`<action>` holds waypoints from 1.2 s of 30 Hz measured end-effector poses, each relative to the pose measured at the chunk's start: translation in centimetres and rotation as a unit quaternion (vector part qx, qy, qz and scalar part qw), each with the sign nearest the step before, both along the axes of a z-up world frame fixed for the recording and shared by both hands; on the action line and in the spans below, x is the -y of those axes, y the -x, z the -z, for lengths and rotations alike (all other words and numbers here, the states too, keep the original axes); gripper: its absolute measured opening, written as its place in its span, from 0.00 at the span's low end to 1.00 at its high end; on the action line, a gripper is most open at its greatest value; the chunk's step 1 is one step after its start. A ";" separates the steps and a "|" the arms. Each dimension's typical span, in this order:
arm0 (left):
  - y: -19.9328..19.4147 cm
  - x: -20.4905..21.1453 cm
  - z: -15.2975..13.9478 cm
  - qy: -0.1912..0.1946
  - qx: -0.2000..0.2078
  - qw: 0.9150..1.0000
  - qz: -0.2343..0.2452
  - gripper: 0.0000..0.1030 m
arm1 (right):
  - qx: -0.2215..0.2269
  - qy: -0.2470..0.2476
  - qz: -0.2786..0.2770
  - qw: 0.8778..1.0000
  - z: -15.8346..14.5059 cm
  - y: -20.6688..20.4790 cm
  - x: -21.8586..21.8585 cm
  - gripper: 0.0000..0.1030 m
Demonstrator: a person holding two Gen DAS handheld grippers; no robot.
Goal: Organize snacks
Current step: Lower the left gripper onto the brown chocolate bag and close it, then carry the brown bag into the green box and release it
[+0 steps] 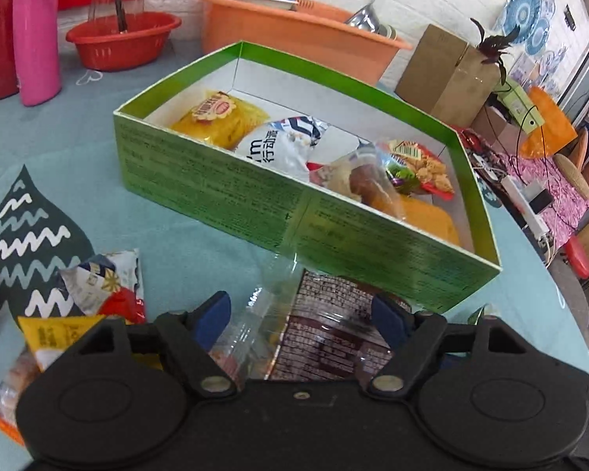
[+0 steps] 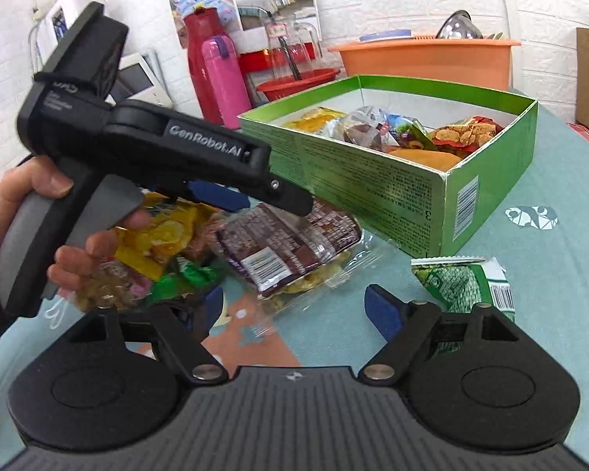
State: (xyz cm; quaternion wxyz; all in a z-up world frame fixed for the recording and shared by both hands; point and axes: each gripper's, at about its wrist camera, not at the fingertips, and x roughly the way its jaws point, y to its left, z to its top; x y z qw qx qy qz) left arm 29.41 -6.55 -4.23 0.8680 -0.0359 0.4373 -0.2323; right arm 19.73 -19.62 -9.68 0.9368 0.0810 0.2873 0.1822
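Blue cloth covers the table point(image 2: 549, 294), with tubs and bottles by the white brick wall. Both fingers of the left gripper point(image 1: 300, 320) are spread wide around a brown snack packet point(image 2: 286, 243) that lies on the cloth; they do not squeeze it yet. Its own fingers apart, the right gripper point(image 2: 294, 314) holds nothing. Just beside it lies a green packet point(image 2: 463, 282). Close behind, the green box point(image 1: 216, 184) already holds several snacks. More packets point(image 2: 157, 243) wait outside, so I think the job is partly done.

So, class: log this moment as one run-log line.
left gripper: open over brown packet | right gripper: open, empty | box: part filled | green packet: on table
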 end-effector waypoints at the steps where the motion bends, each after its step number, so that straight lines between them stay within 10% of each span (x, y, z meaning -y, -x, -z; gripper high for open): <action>1: -0.1 0.0 0.1 -0.001 -0.001 1.000 0.003 1.00 | 0.002 0.005 0.001 1.000 0.0 -0.3 -0.2 1.00; 12: 3.2 0.2 -0.3 0.005 0.000 1.000 0.004 0.70 | 0.015 0.038 -0.010 0.999 0.3 -0.3 -1.0 0.96; 36: 3.8 3.3 -10.1 0.066 0.117 0.991 0.007 0.69 | 0.157 0.059 -0.003 0.986 -8.5 0.7 2.7 0.82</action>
